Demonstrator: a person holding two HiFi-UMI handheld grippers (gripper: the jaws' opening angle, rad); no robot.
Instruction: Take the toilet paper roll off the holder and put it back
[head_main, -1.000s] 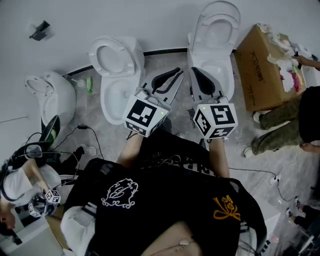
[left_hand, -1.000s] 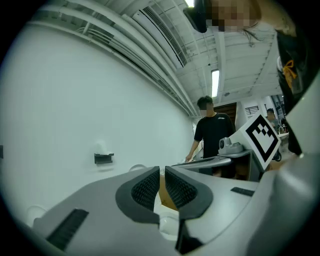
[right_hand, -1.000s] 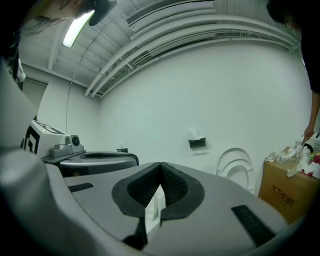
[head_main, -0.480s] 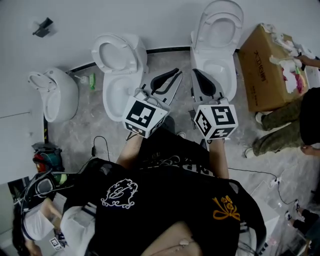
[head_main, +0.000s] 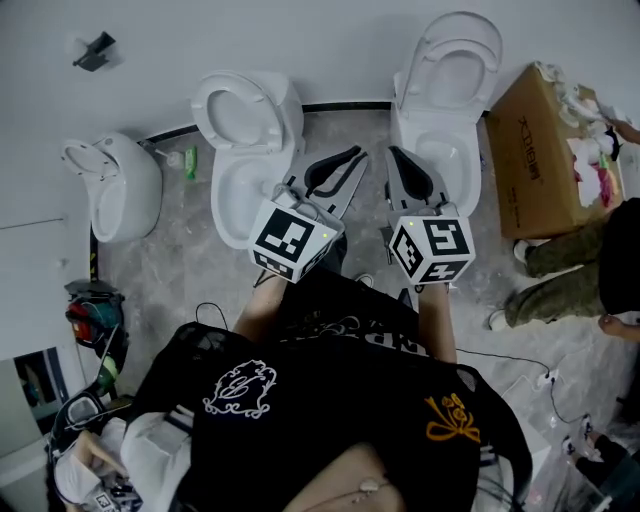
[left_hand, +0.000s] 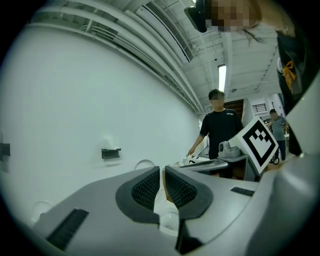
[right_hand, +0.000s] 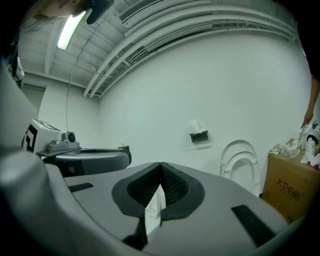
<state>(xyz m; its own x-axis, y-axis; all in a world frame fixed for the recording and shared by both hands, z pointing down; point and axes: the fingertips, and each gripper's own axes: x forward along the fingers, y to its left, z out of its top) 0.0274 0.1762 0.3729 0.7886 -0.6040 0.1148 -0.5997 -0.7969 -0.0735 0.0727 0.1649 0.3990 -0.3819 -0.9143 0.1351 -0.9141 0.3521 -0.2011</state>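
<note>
Right gripper (right_hand: 160, 165) is clenched shut on nothing; left gripper (left_hand: 160, 169) is held a slit apart, empty. The toilet paper roll (right_hand: 195, 126) appears seated on the wall holder (right_hand: 199, 136), well apart. Jaws should be opened wide before the roll is approached squarely.

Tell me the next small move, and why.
Probably bring the right gripper toward the holder. Both grippers hang empty in the air, right jaws shut, left gripper jaws barely apart, and the holder on the wall looks well out of reach.
</note>
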